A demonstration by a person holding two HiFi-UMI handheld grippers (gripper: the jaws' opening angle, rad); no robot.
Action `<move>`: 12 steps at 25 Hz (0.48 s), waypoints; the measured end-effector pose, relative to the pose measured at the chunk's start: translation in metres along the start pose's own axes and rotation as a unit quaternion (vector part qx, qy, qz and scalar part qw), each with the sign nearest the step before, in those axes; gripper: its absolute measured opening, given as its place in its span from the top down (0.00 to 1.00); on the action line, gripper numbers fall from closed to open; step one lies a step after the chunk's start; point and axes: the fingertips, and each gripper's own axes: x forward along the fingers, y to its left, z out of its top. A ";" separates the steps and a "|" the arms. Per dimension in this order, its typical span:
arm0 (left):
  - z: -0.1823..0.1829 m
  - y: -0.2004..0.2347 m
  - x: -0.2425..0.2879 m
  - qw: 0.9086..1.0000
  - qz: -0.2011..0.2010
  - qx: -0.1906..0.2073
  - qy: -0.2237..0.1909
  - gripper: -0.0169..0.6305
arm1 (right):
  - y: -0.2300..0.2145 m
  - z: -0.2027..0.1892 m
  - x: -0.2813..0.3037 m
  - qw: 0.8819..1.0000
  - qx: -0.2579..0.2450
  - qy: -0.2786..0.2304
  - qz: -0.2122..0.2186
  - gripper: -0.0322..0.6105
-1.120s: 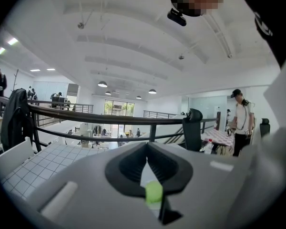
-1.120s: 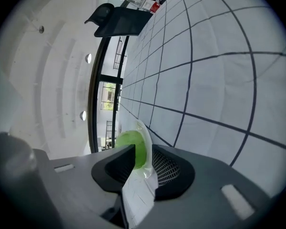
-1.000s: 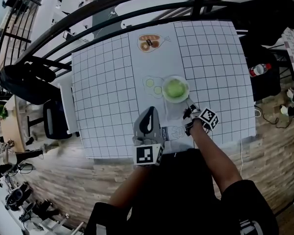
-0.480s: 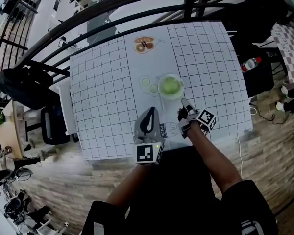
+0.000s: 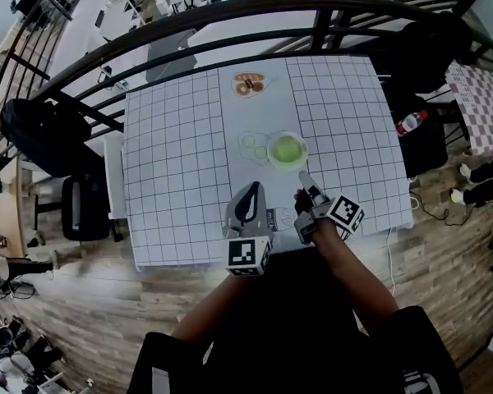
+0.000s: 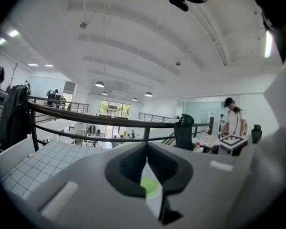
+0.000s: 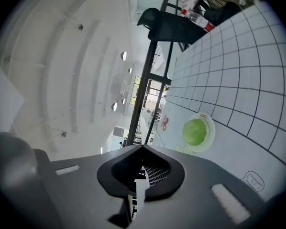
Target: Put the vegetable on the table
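Right gripper view shows the round green vegetable whole in its white bowl; left gripper view, only a sliver; both claws closed, empty.

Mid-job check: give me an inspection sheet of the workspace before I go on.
Surface: table with a checked cover, printed pictures down the middle.
Job's things: green vegetable in a white bowl, mid-table, not yet on the table.
Clutter: nothing seen.
Grippers: left gripper shut, empty; right gripper shut, empty, just short of the bowl.
Cables: white cable on the floor, right of the table.
Surroundings: black railing beyond the table; chair left; bottle right.
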 end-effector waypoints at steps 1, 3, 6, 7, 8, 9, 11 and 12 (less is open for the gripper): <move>0.003 0.001 -0.003 1.000 0.000 -0.002 -0.003 0.96 | 0.010 -0.002 -0.003 1.000 -0.018 -0.001 0.003 0.95; 0.008 0.002 -0.008 1.000 0.000 -0.007 -0.010 0.96 | 0.029 -0.004 -0.008 0.998 -0.057 -0.002 0.013 0.95; 0.015 -0.002 -0.015 1.000 -0.007 -0.005 -0.023 0.96 | 0.052 -0.009 -0.016 0.993 -0.114 0.000 0.025 0.95; 0.016 -0.006 -0.018 1.000 -0.011 0.003 -0.029 0.96 | 0.059 -0.011 -0.020 0.991 -0.133 0.002 0.031 0.95; 0.018 -0.010 -0.022 0.999 -0.016 0.011 -0.034 0.96 | 0.066 -0.013 -0.024 0.988 -0.153 0.003 0.037 0.95; 0.020 -0.014 -0.025 0.999 -0.021 0.016 -0.036 0.96 | 0.073 -0.013 -0.028 0.984 -0.175 0.001 0.040 0.95; 0.022 -0.017 -0.029 0.999 -0.029 0.008 -0.037 0.96 | 0.080 -0.009 -0.040 0.975 -0.221 -0.022 0.024 0.95; 0.023 -0.017 -0.032 0.999 -0.028 0.003 -0.040 0.96 | 0.082 -0.006 -0.048 0.969 -0.244 -0.038 0.013 0.95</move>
